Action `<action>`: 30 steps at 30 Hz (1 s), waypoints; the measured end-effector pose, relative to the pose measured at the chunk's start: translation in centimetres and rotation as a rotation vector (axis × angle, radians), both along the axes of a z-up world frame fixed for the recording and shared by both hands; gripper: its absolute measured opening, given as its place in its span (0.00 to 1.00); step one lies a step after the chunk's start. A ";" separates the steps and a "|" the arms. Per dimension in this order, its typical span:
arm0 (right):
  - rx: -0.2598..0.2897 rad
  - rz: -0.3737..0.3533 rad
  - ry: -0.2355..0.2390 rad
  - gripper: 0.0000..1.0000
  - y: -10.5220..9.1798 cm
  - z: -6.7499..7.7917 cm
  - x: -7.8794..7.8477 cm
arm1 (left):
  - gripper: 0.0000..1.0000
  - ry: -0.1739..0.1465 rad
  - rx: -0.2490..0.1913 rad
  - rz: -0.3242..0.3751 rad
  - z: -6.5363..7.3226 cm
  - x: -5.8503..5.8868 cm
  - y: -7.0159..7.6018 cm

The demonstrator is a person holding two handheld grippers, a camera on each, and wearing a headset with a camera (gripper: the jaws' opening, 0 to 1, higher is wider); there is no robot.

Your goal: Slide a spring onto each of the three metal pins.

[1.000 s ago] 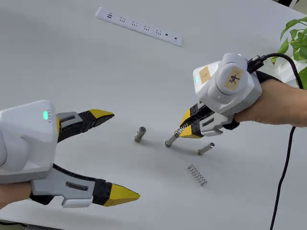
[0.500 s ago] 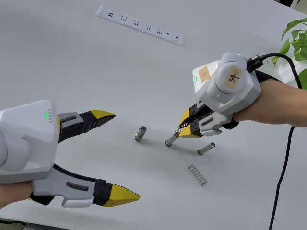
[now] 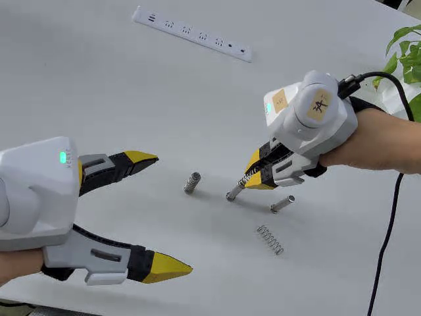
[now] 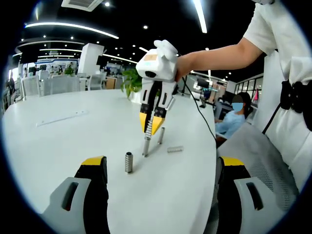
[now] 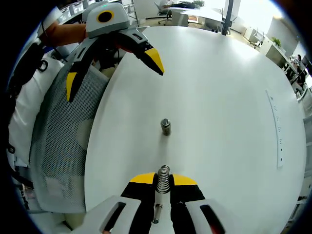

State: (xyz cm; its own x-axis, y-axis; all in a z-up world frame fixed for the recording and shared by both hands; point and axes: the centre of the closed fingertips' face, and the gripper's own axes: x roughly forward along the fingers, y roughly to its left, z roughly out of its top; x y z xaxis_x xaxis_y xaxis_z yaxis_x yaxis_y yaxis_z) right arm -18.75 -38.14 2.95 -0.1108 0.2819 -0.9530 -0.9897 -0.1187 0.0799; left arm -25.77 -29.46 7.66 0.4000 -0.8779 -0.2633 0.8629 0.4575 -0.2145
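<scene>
**Pins sprung: one of three**

Left gripper [image 3: 171,213]: nearest; jaws spread, empty.
Loose spring [image 3: 270,239]: lying flat, nearer than middle pin [image 3: 233,193].
Bare pin [image 3: 281,204]: just beside middle pin.
Right gripper [image 3: 254,178]: pinching second spring [image 3: 247,178], apparently threading it onto middle pin.
Sprung pin [image 3: 191,183]: near middle pin, slightly farther; complete.

Open office: white table [image 3: 99,85] under ceiling strip lights [image 4: 200,14].

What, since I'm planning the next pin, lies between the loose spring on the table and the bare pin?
Nothing visible: in the head view, bare table separates the loose spring from the bare pin. The right gripper, shut on a second spring, is off to the pin's far side.
</scene>
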 end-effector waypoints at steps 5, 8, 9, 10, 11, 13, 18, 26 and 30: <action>-0.004 0.000 0.000 0.07 -0.1 0.0 0.0 | 0.93 0.000 -0.001 0.000 0.0 0.1 0.0; -0.003 0.000 0.001 0.07 -0.1 0.0 0.0 | 0.93 0.001 -0.003 0.000 0.0 0.1 0.0; -0.004 0.002 0.000 0.07 -0.1 0.0 0.0 | 0.93 0.001 -0.001 -0.001 0.0 0.0 0.0; -0.004 0.002 0.001 0.07 -0.1 0.0 0.0 | 0.93 0.001 0.000 -0.002 -0.1 0.0 0.0; -0.004 0.003 0.001 0.07 -0.1 -0.1 0.0 | 0.93 0.001 0.000 -0.001 -0.1 0.0 0.0; -0.006 0.006 0.000 0.07 0.0 -0.1 0.0 | 0.93 0.002 -0.002 -0.002 -0.1 0.0 0.0; -0.019 0.021 -0.009 0.07 -0.2 -0.5 0.0 | 0.92 0.002 0.000 -0.003 -0.1 0.0 0.0; -0.025 0.032 -0.009 0.07 -0.1 -1.2 -0.1 | 0.92 0.005 0.001 -0.007 -0.2 0.0 -0.1; -0.025 0.033 -0.009 0.07 0.1 -1.5 -0.1 | 0.91 0.006 0.000 -0.006 -0.2 0.0 0.0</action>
State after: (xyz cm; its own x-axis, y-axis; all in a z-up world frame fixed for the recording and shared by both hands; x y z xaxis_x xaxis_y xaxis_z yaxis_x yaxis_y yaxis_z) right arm -18.85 -38.09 1.44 -0.1106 0.2541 -0.9608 -0.9860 -0.1497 0.0739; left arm -25.77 -29.46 7.46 0.3934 -0.8801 -0.2659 0.8642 0.4527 -0.2199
